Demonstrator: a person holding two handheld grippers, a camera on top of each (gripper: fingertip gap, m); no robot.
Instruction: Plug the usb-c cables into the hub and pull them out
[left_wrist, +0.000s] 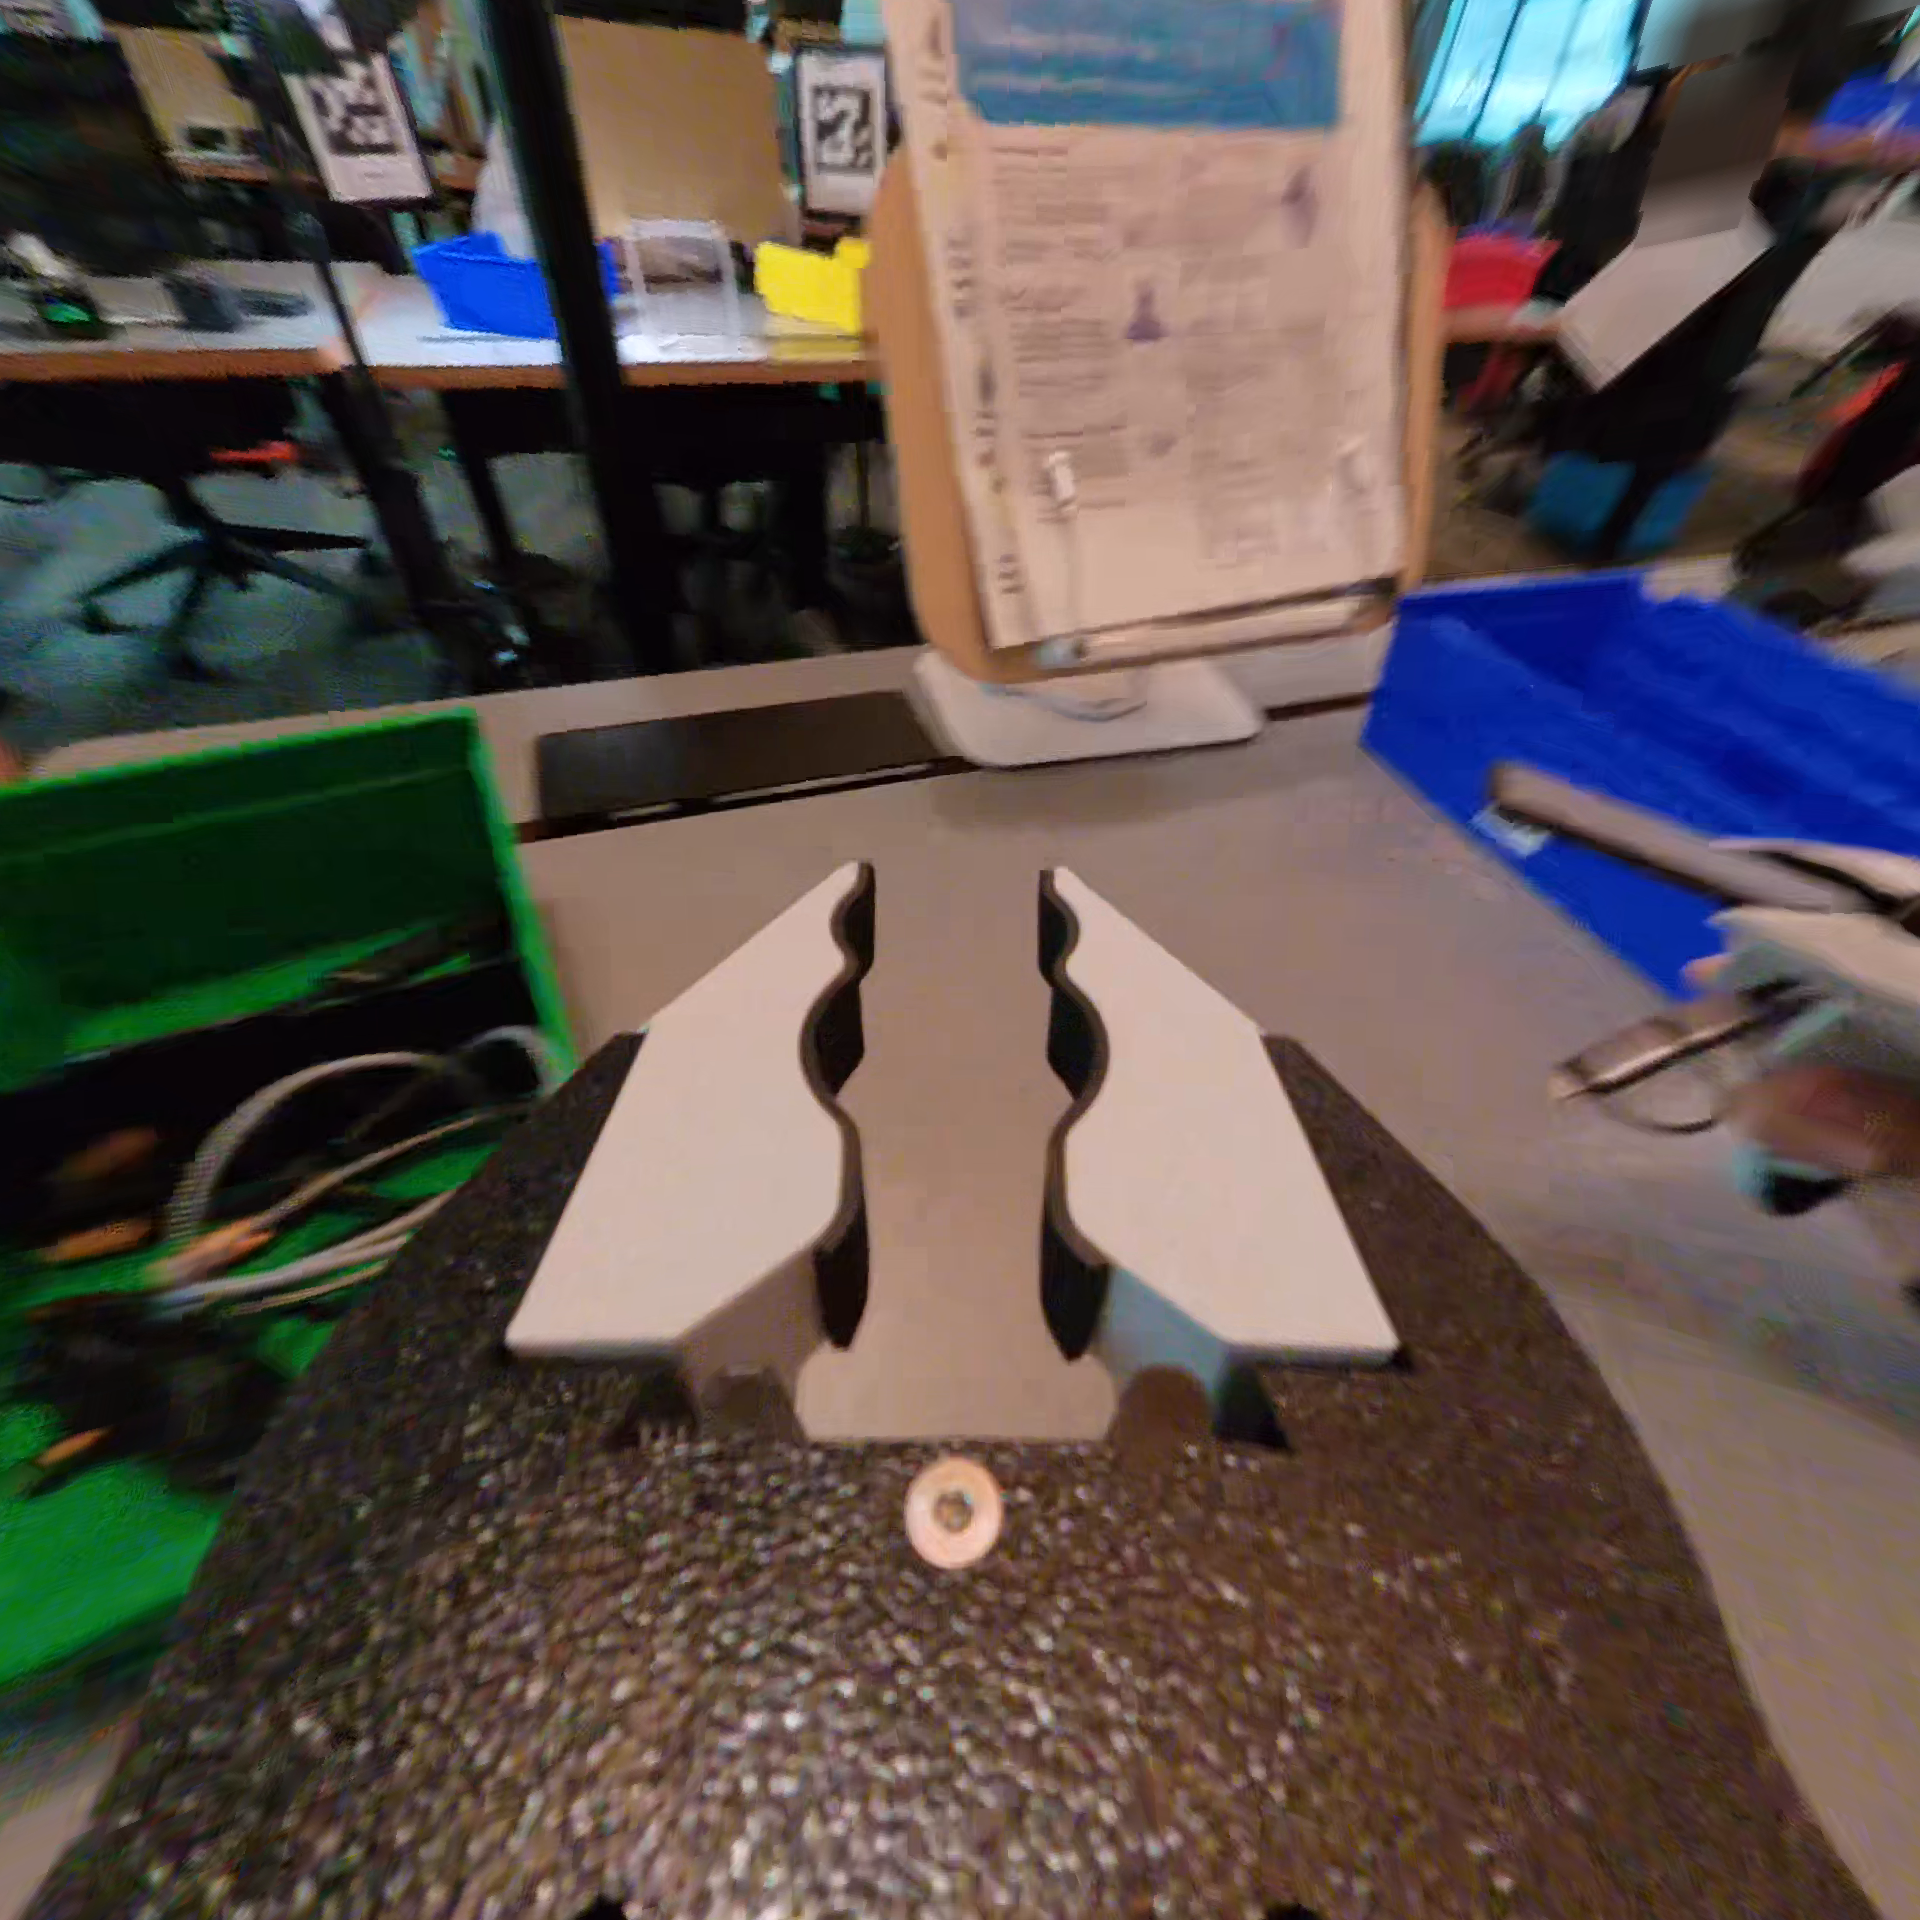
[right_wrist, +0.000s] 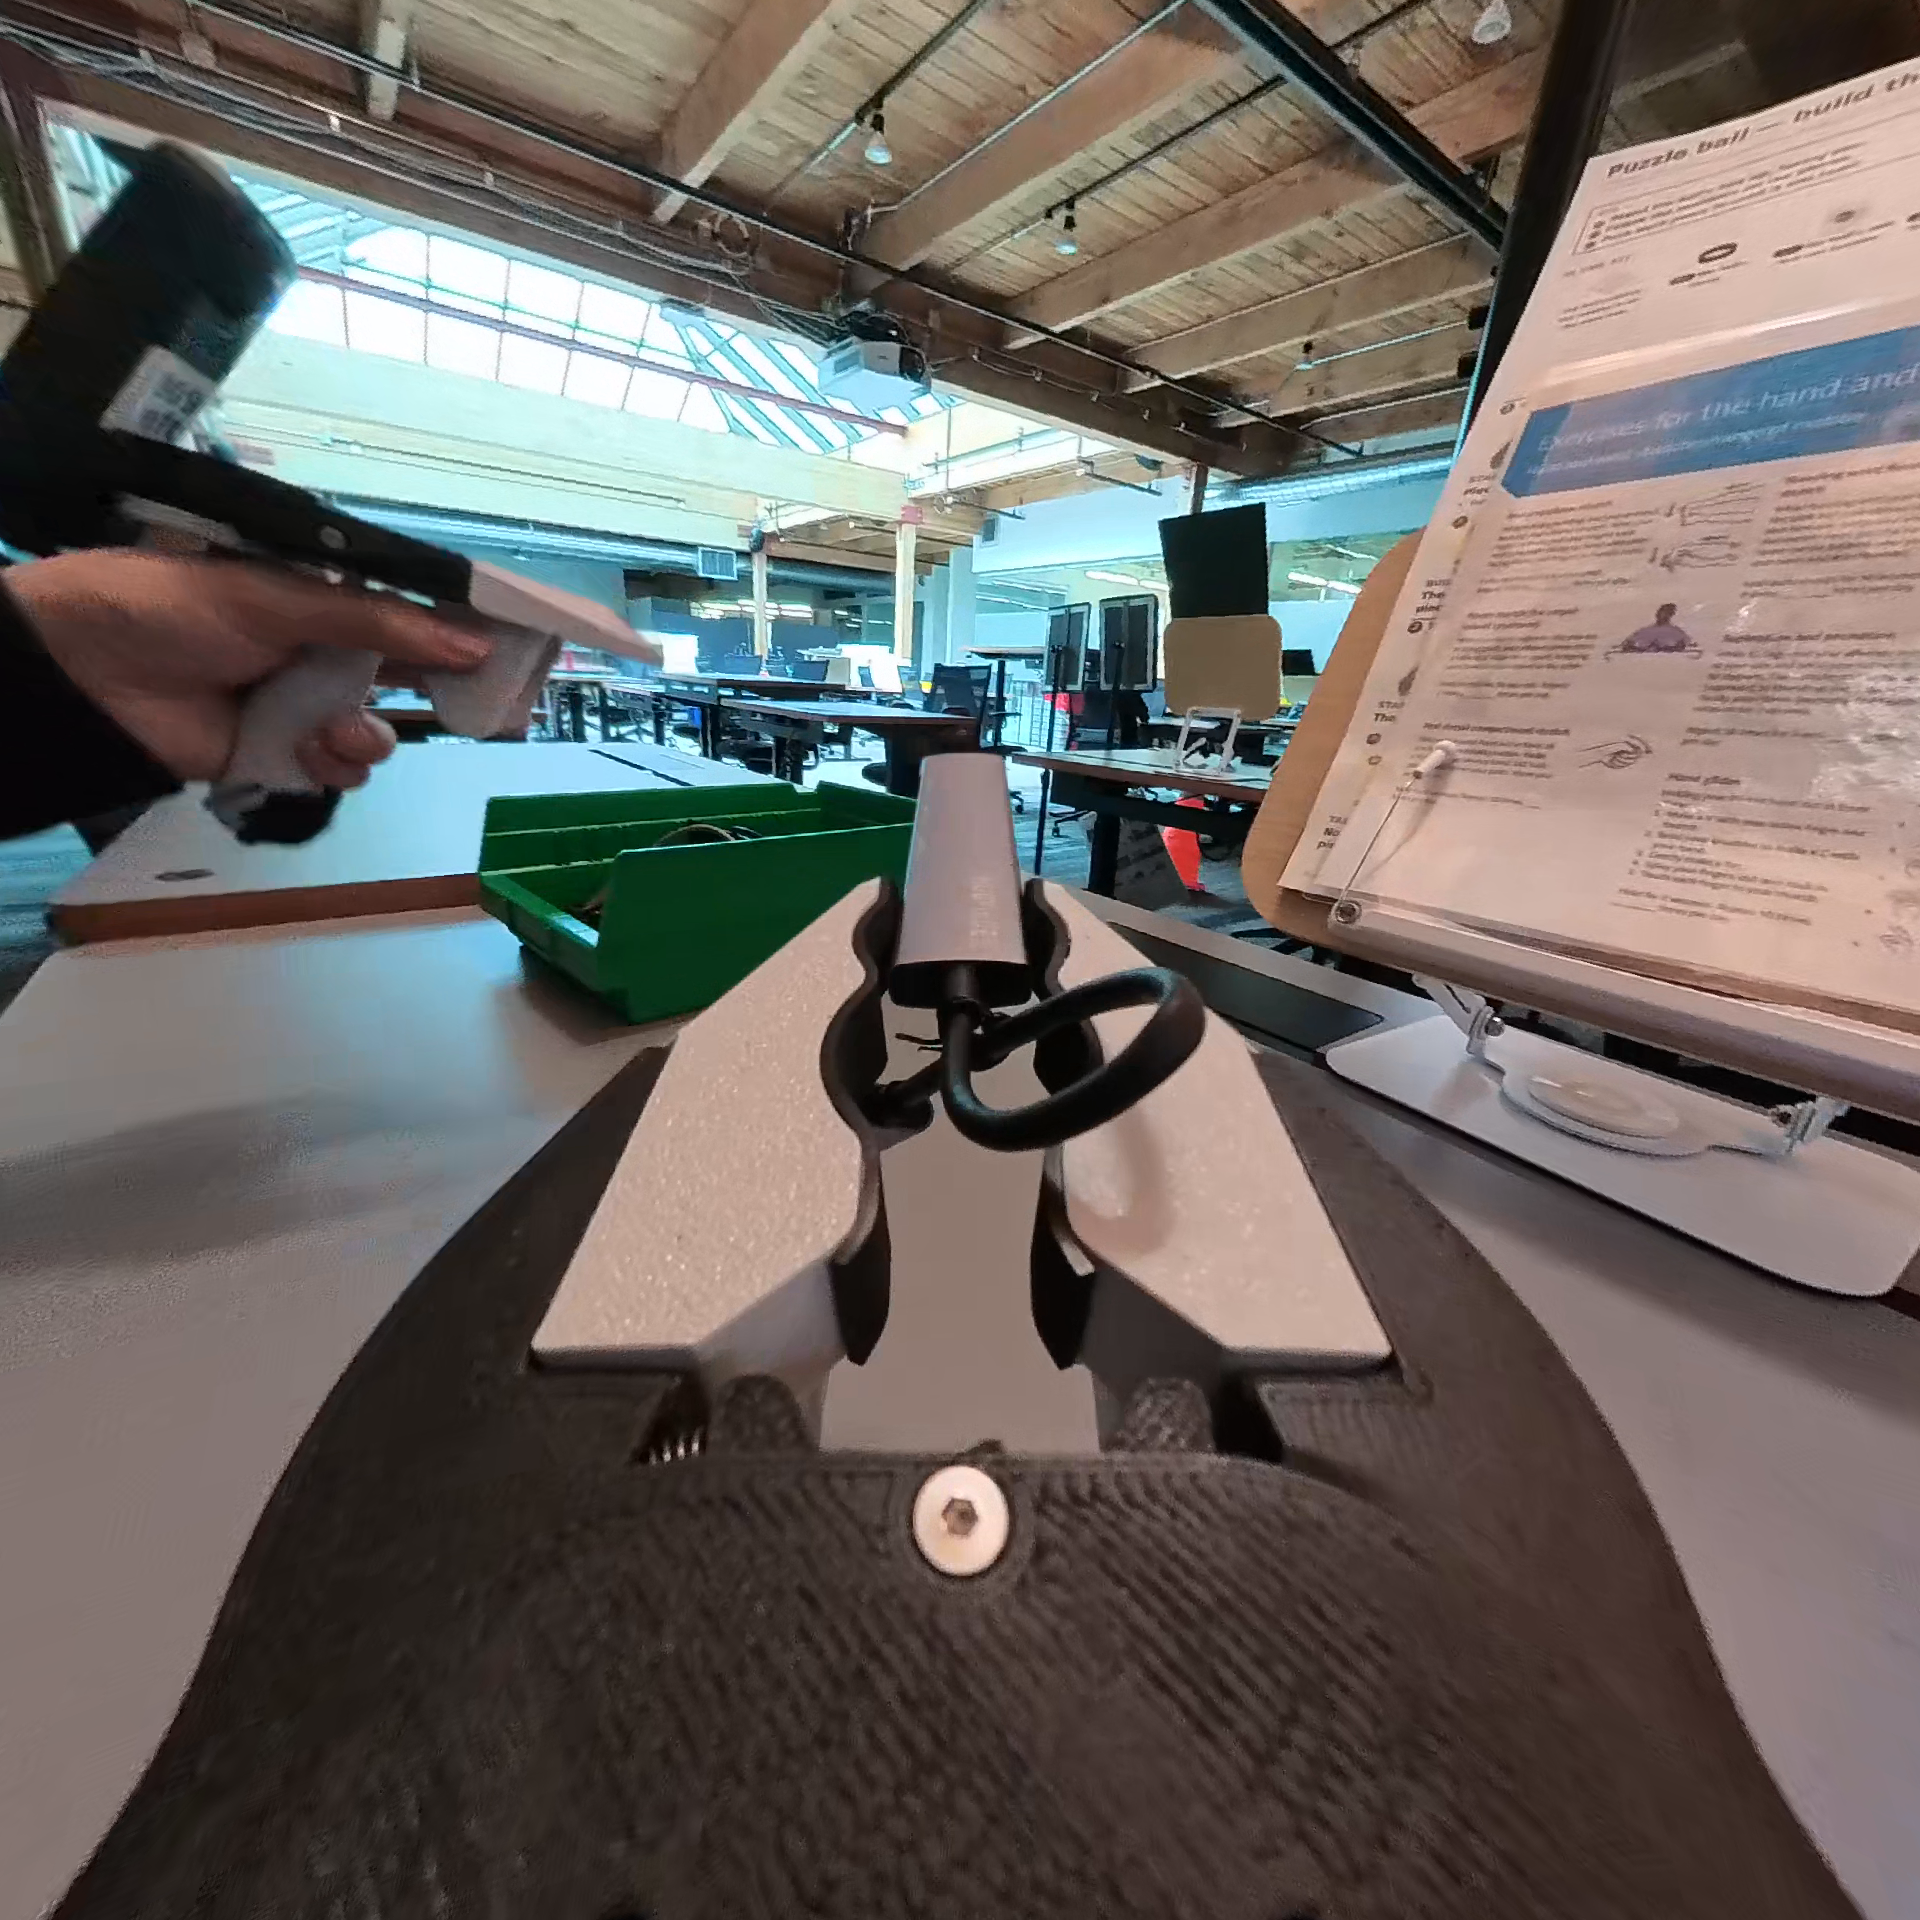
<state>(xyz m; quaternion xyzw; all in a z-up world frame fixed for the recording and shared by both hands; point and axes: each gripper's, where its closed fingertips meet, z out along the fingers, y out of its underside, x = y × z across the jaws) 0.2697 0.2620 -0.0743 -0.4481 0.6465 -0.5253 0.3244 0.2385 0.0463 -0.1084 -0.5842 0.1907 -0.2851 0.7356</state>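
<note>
We see the right gripper (right_wrist: 958, 914) pinching the grey hub (right_wrist: 961, 873), whose faint marking looks unreadable. The left gripper (left_wrist: 956, 883) hangs spread above the counter (left_wrist: 1247, 883).

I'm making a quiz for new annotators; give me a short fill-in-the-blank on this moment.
1. The right gripper is shut on the grey ____.
2. The left gripper is open and holds ____.
3. The loose cables lie in the ____ bin.
4. The hub's own short cable is coloured ____.

Missing words: hub; nothing; green; black
</note>
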